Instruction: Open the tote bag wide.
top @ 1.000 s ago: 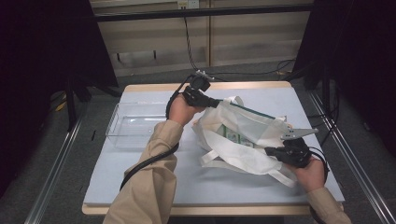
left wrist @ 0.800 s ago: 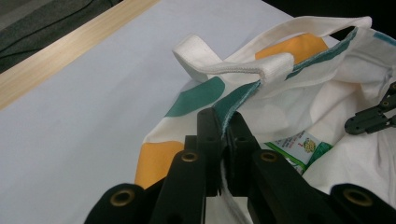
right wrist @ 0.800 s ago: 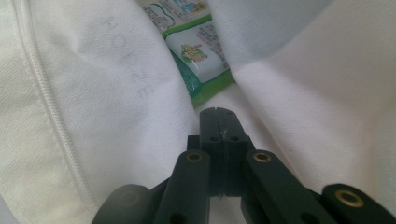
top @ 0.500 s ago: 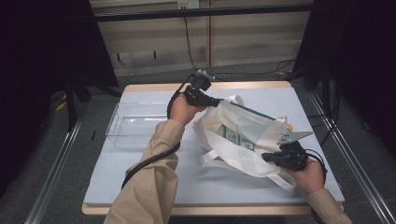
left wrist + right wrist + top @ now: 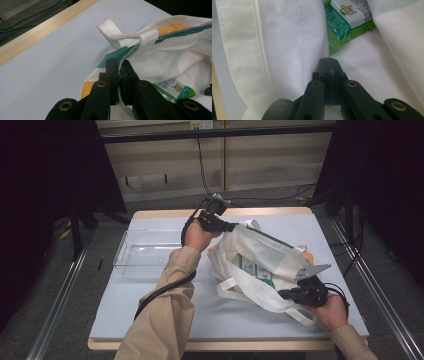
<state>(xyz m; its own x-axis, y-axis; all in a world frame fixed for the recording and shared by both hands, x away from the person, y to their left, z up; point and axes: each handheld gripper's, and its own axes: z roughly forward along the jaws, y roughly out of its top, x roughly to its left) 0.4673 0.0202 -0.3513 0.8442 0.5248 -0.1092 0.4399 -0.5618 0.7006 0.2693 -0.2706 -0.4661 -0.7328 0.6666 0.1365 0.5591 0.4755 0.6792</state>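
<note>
A white cloth bag (image 5: 260,265) with a green-trimmed rim lies on its side toward the right of the bench (image 5: 165,315), mouth held open. Inside it lie green packets (image 5: 252,268). The left tongs (image 5: 120,75) are clamped on the bag's green rim at the far edge, a white strap (image 5: 117,35) looping just beyond. The right tongs (image 5: 329,65) are closed, jaws together, seemingly pinching the bag's near white cloth. A clear tray (image 5: 145,252) sits left of the bag.
</note>
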